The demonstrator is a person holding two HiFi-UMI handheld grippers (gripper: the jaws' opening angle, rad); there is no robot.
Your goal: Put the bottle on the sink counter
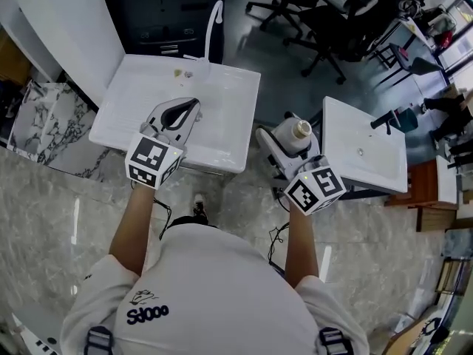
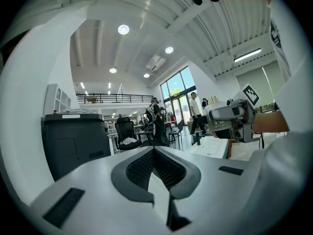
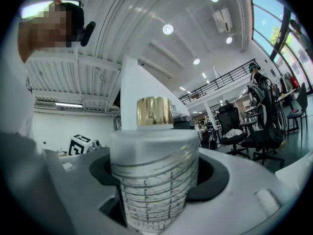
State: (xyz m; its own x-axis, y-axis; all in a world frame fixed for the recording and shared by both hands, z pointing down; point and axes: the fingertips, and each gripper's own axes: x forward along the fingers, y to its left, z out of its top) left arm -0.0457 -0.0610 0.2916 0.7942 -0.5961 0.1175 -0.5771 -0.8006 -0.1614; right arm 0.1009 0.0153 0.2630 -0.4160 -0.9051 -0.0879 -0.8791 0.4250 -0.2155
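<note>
My right gripper [image 1: 293, 133] is shut on a frosted white bottle [image 1: 299, 134] with a gold cap. It holds the bottle upright above the floor, in the gap between two white sink counters. In the right gripper view the bottle [image 3: 154, 180] fills the space between the jaws, its gold cap [image 3: 154, 111] on top. My left gripper [image 1: 194, 106] is shut and holds nothing. It hovers over the front part of the left sink counter [image 1: 229, 95], and its jaws [image 2: 154, 151] meet at the tips.
A white faucet [image 1: 214, 17] stands at the back of the left counter. The second white sink counter [image 1: 384, 172] with a black faucet [image 1: 384, 120] lies to the right. A black cabinet [image 1: 162, 6], office chairs [image 1: 325, 21] and a marble slab [image 1: 44, 117] surround them.
</note>
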